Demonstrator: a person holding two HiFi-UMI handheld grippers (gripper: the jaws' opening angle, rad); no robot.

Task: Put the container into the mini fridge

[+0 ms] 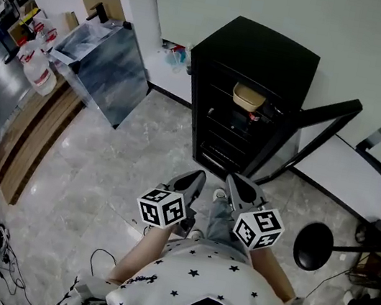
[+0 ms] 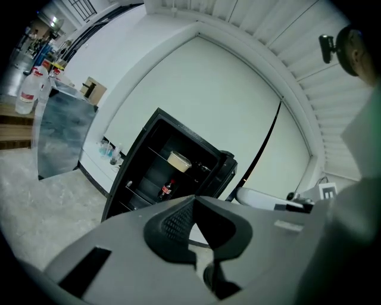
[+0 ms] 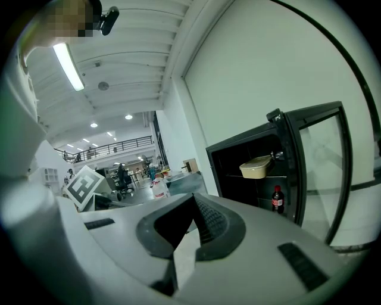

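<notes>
On the upper shelf of the mini fridge (image 1: 260, 57) sat the container (image 1: 248, 96), a shallow beige tub with a lid, resting flat on the wire rack inside the black cabinet. One shelf below it in the fridge stood a cola bottle (image 3: 277, 199), upright, with a red label. The glass door (image 1: 312, 132) of the fridge was swung wide open toward the person's right, leaving the whole interior in sight from all three views.

In front of the fridge, well apart from it and from the container, the left tool (image 1: 189, 183) and the right tool (image 1: 242, 189) hung side by side above the pale stone floor (image 1: 96, 190), both pointing toward the open cabinet. The left tool's jaws were pressed together with nothing between them; the right tool's jaws were likewise pressed together on nothing. Each tool's marker cube faced up toward the head camera, just above the person's star-printed shirt (image 1: 203, 289).

To the right of the fridge, past the open door, a black round stool (image 1: 314, 247) stood on the floor. To the left of the fridge, against the same wall, a blue-grey cabinet (image 1: 105, 67) sat, with white jugs with red caps (image 1: 37, 68) farther left beside it.
</notes>
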